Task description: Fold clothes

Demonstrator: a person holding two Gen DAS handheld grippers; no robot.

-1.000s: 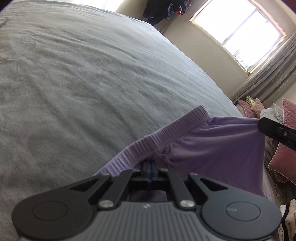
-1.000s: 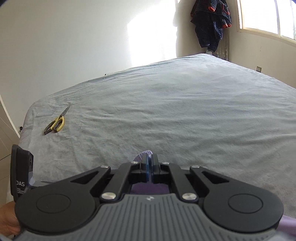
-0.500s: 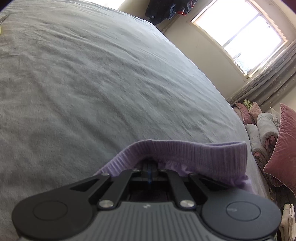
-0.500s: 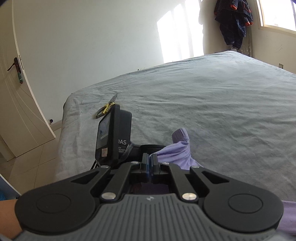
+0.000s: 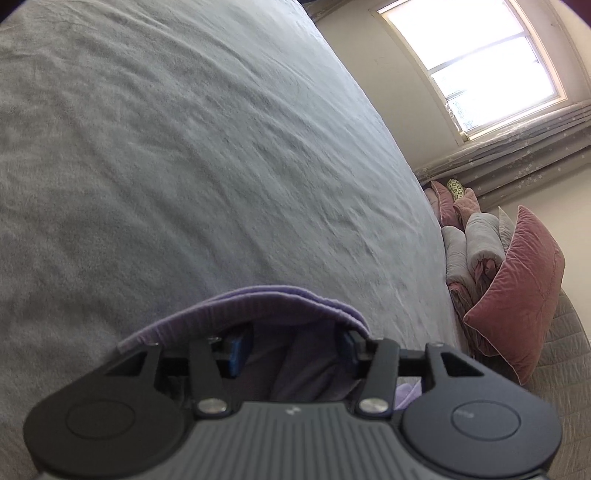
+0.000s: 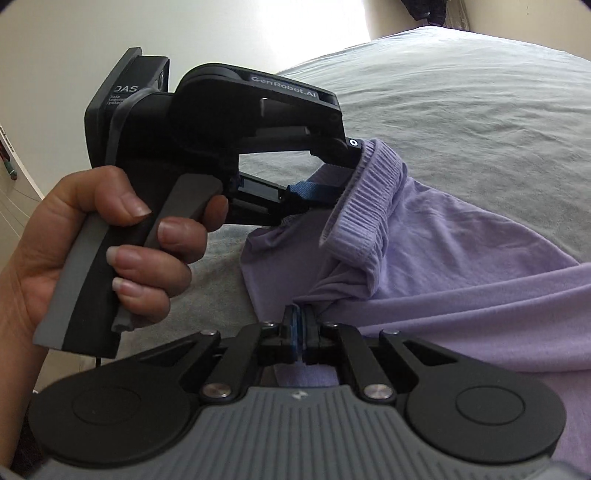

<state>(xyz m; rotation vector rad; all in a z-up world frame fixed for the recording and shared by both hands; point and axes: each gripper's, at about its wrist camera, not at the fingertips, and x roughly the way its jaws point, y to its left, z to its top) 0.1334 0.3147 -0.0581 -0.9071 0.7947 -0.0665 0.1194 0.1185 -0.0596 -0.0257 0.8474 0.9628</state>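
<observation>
A lilac garment (image 6: 461, 258) with a ribbed waistband (image 6: 369, 199) lies on the grey bed (image 6: 480, 92). In the right wrist view my left gripper (image 6: 334, 171), held by a hand (image 6: 110, 240), has its jaws opening at the waistband; one blue pad (image 6: 314, 190) is beside it. In the left wrist view that gripper (image 5: 294, 345) stands open, the waistband (image 5: 266, 299) arching across the fingertips and loose cloth between them. My right gripper (image 6: 300, 321) pinches a gathered fold of the garment at its tips, and its jaws are starting to open.
Pink cushions (image 5: 517, 277) and rolled grey bedding (image 5: 465, 251) are stacked past the bed's right edge, under a bright window (image 5: 472, 66) with curtains. The grey bed cover (image 5: 184, 147) stretches far ahead. Dark clothes (image 6: 424, 7) hang on the far wall.
My left gripper's jaws have spread apart and let go of the waistband. The right gripper has come down close beside the left one, bringing its end of the garment over.
</observation>
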